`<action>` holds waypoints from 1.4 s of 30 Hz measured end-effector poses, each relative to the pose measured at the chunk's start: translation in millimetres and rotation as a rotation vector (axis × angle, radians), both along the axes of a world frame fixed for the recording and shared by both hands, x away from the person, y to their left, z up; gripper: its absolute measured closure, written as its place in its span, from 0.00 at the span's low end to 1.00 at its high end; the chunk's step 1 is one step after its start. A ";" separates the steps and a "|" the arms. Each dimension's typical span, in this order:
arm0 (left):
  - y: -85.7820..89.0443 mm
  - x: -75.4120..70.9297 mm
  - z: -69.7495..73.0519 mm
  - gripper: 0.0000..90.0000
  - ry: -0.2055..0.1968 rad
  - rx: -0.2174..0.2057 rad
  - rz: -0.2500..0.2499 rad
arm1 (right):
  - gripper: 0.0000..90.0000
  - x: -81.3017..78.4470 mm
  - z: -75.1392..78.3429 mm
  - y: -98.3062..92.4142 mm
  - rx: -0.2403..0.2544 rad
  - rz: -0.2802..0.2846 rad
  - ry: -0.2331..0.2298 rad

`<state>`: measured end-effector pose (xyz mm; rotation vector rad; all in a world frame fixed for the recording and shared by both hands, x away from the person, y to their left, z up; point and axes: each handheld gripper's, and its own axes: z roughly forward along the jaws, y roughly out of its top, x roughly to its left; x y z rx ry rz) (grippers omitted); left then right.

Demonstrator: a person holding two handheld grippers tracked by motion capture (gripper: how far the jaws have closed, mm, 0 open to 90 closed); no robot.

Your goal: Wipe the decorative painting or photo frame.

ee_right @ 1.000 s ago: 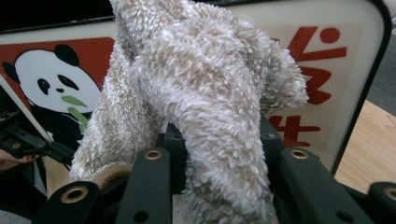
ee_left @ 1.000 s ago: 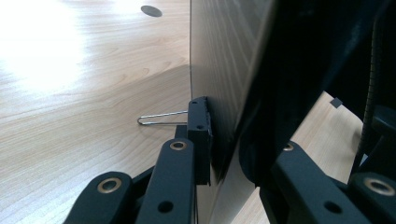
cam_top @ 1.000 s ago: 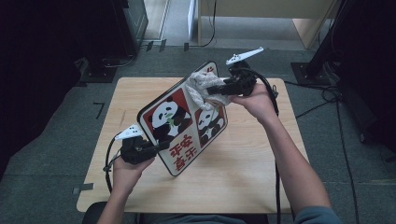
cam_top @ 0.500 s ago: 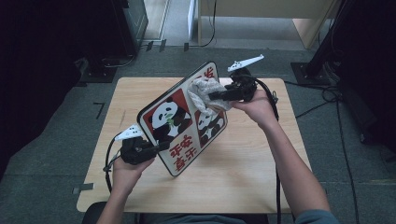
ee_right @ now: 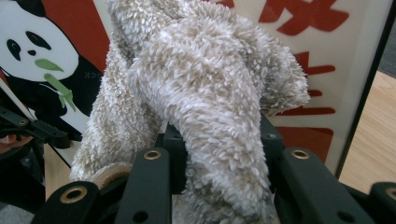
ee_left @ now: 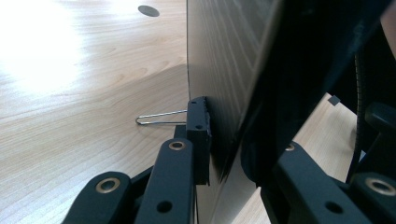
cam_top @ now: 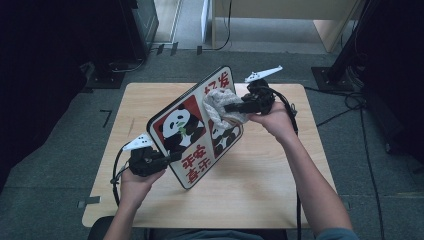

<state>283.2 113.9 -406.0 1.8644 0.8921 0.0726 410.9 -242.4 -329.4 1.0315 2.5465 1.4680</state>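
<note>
The left gripper (cam_top: pixel 172 156) clamps the tilted rectangular panda sign board (cam_top: pixel 192 132) above the table while the right gripper (cam_top: pixel 231 107) presses the fluffy beige cloth (cam_top: pixel 218 102) on it, so strong wiping may twist the board loose.

In the right gripper view the cloth (ee_right: pixel 201 93) covers the middle of the panda sign (ee_right: pixel 345 70), whose lettering and panda picture are cut off at 12 and 9 o'clock, and it hides the pads of the right claw (ee_right: pixel 219 140). In the left gripper view the sign's near edge is blurred and runs out of frame at 12 and 6 o'clock, hiding the far pad of the left claw (ee_left: pixel 224 144). In the high view the tabletop (cam_top: pixel 260 200) beneath the tilted sign is hidden, and the person's forearms are cut off at 6 o'clock.
</note>
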 end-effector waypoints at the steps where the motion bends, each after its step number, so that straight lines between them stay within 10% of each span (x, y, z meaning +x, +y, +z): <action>1: 0.0 0.0 0.0 0.87 0.000 0.000 0.000 | 0.74 -0.2 -1.7 -0.3 0.007 0.001 -0.004; 42: -0.3 -0.6 -0.1 0.86 0.003 -0.006 -0.009 | 0.74 -6.5 -62.1 -13.6 -0.014 -0.002 0.090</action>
